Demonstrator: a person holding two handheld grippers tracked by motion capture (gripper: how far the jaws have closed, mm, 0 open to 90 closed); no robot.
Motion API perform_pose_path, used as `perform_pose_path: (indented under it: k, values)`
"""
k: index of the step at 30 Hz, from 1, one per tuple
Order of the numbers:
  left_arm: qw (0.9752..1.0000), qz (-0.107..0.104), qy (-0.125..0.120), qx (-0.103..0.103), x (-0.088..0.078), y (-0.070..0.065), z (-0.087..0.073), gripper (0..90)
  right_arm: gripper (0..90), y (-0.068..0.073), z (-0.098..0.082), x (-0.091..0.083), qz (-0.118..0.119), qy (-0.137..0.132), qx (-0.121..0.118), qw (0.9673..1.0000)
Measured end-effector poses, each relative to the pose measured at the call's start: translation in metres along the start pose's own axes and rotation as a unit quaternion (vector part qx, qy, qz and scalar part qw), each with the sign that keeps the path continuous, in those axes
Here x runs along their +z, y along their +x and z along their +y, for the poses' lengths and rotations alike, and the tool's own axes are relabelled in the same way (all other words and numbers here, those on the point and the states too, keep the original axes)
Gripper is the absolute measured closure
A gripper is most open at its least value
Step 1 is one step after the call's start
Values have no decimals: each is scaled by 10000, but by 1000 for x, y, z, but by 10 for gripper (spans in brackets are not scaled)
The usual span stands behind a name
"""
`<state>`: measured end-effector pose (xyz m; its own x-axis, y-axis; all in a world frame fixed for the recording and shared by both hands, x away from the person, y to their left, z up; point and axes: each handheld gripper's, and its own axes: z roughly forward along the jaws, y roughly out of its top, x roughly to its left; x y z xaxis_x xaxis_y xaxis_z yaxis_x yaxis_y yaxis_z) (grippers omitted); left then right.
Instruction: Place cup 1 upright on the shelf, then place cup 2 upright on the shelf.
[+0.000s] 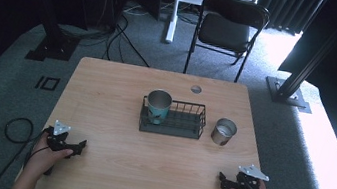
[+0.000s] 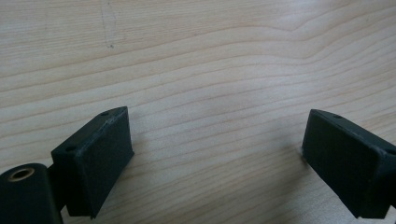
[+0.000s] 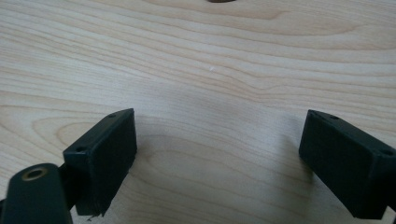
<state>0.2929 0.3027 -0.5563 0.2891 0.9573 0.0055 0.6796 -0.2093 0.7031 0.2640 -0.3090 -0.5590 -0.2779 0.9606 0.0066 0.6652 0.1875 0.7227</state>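
Wooden tabletop point(image 1: 121, 92) is rested on by each spread, empty hand-held gripper point(image 1: 66, 146) point(image 1: 236, 184); reaching ahead is judged next.

A black folding chair point(image 1: 230, 25) stands beyond the wooden table point(image 1: 105, 95); cables point(image 1: 118, 41) trail left of the chair.

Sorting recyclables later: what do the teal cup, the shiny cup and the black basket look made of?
Teal cup: grey rim, printed wall, probably metal; unclear. Shiny silver cup: bright reflective wall suggests polished steel. Black wire basket: thin dark bars, likely matte coated metal wire.
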Motion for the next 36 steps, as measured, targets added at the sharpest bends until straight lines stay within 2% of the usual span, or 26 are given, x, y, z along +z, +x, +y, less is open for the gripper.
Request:
perform_pose_path:
  k: [11,19,24,31,34,36]
  values:
    - [10000,45,-5,-47,1,-2,1,91,108,0,1,0,14,3,-14,10000]
    - [10000,-27,-2,26,1,-4,1,93,108,2,2,2,-55,1,45,10000]
    - [10000,-29,-5,27,1,-4,1,93,111,6,6,5,-1,18,30,10000]
    - [10000,-29,-7,29,1,-4,1,93,111,9,16,7,77,-186,77,9998]
    - [10000,-29,-6,30,1,-4,1,92,111,10,19,8,23,-201,-15,9998]
    - [10000,-30,-5,30,1,-4,1,93,111,10,22,9,23,-270,37,9996]
